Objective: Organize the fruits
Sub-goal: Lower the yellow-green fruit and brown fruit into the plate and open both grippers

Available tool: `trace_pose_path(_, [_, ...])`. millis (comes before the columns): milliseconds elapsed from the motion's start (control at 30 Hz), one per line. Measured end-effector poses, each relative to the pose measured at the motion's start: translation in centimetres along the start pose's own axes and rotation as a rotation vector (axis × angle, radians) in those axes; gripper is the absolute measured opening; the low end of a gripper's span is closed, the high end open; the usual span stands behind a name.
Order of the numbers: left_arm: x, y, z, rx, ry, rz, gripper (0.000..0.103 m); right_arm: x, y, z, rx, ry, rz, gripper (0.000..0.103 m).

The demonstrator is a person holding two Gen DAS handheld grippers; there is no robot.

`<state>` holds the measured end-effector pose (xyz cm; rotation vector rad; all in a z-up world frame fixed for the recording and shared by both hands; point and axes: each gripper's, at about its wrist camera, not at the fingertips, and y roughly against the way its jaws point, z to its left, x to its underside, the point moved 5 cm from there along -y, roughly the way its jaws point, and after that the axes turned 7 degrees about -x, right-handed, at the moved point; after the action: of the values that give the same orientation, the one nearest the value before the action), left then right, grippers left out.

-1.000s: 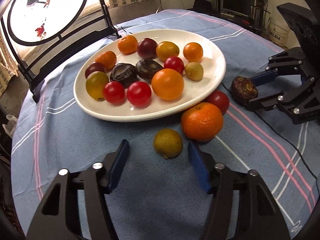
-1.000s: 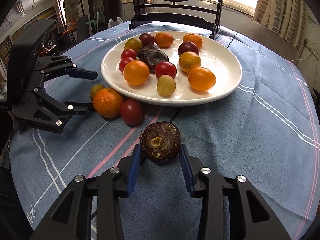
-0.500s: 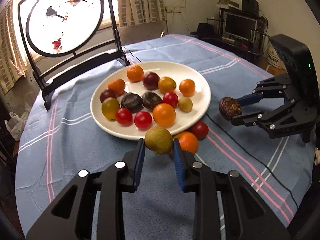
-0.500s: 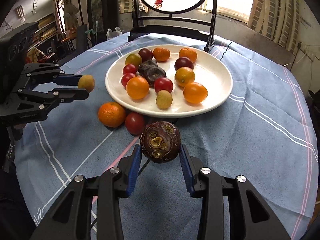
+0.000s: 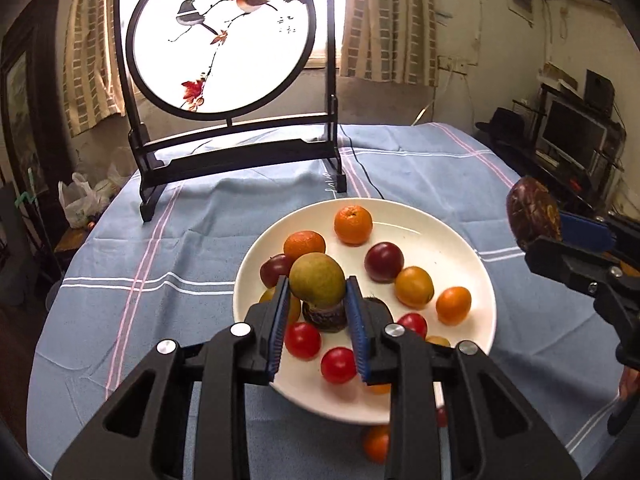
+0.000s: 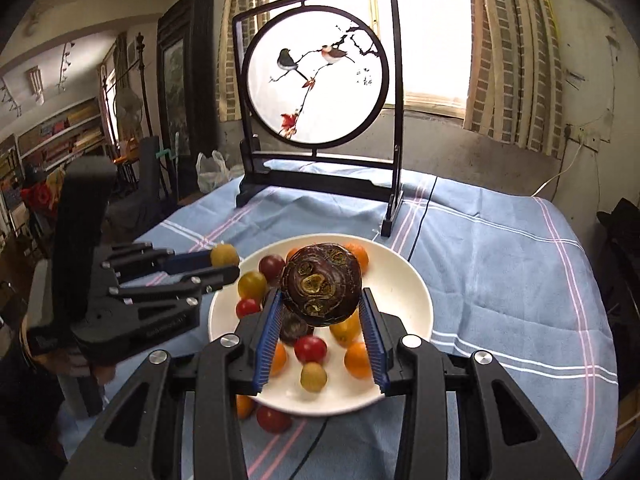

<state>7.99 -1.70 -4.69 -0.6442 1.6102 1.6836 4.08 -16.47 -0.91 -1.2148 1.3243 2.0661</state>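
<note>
Since a second ago both grippers have lifted off the cloth and swung over the plate; the left one closed on its fruit along the way. Left gripper (image 5: 318, 300) now clamps the small green-brown fruit (image 5: 317, 280) between its blue pads, held in the air above the near-left part of the white plate (image 5: 472, 248). Right gripper (image 6: 322, 312) is pinched on the dark wrinkled fruit (image 6: 322, 284), jaws partly apart around its width, also over the plate.

Step in hand looks like carry-and-drop. To do it well: lower each fruit into a bare patch, the far-right of the plate looks freest, release low so nothing rolls or knocks the red and orange fruit already there. Keep the two grippers apart.

An orange fruit (image 5: 376, 442) and a red one (image 6: 273, 419) lie on the cloth just off the near rim, not yet collected.

Blue striped tablecloth (image 5: 180, 264), cable across it. Far edge: round bird-painting screen (image 5: 224, 36) in black frame. Beyond: curtained window, cluttered room.
</note>
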Motion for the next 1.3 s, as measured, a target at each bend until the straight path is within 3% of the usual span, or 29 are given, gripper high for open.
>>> trace_pose_path(233, [-1.0, -2.8, 0.3, -0.063, 0.048, 0.022, 0.027, -1.0, -3.8, -0.5, 0.019, -0.028, 0.022, 0.039])
trace_pose_path(433, [-0.6, -4.2, -0.2, -0.087, 0.033, 0.029, 0.027, -0.1, -6.2, -1.1, 0.012, -0.055, 0.054, 0.039])
trace_pose_path(1033, [-0.1, -5.3, -0.7, -0.084, 0.008, 0.056, 0.028, 0.7, -7.7, -1.9, 0.013, -0.064, 0.094, 0.04])
trace_pose_path(1067, [-0.1, -5.4, -0.7, -0.082, 0.006, 0.058, 0.033, 0.8, -7.9, -1.9, 0.019, -0.062, 0.099, 0.044])
trace_pose_path(1100, [0.0, -5.4, -0.7, -0.093, 0.008, 0.058, 0.04, 0.8, -7.9, -1.8, 0.029, -0.055, 0.101, 0.056])
trace_pose_path(1167, [-0.1, -5.4, -0.2, -0.106, 0.025, 0.044, 0.059, 0.6, -7.5, -2.3, 0.068, -0.065, 0.065, 0.066])
trace_pose_path(1300, [-0.3, -5.0, 0.1, -0.098, 0.032, 0.039, 0.06, 0.3, -7.0, -2.9, 0.048, -0.098, 0.049, 0.066])
